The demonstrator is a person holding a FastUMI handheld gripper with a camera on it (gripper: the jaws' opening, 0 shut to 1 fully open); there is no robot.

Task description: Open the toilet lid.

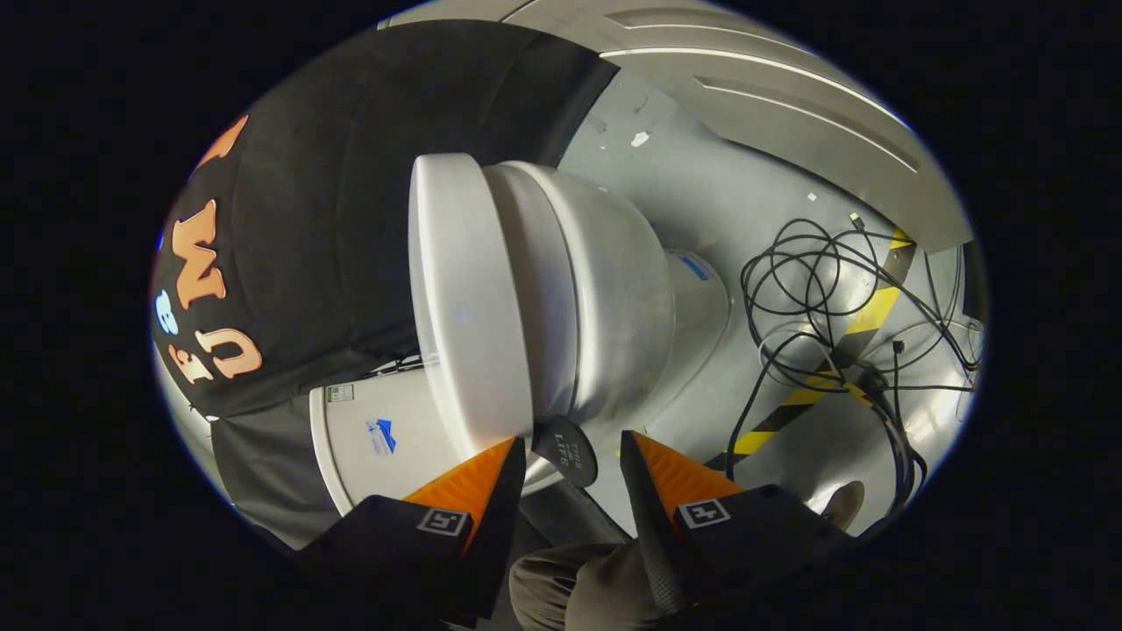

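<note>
Hand-held gripper (571,456), fingers apart, flanks the toilet lid's (465,298) tab (565,450).

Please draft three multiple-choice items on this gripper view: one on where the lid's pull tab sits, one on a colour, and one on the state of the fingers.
1. Where is the dark round tab on the toilet lid?
A. between the two fingertips
B. on the floor among the cables
C. on the booth's wall

2. What colours is the floor tape by the black cables?
A. red and white
B. yellow and black
C. plain blue

3. How is the gripper?
A. shut on the tab
B. shut on a cable
C. open, fingers apart

Answers: 1 A, the tab lies in the gap between the fingertips; 2 B, striped yellow and black; 3 C, gaps show on both sides of the tab.
</note>
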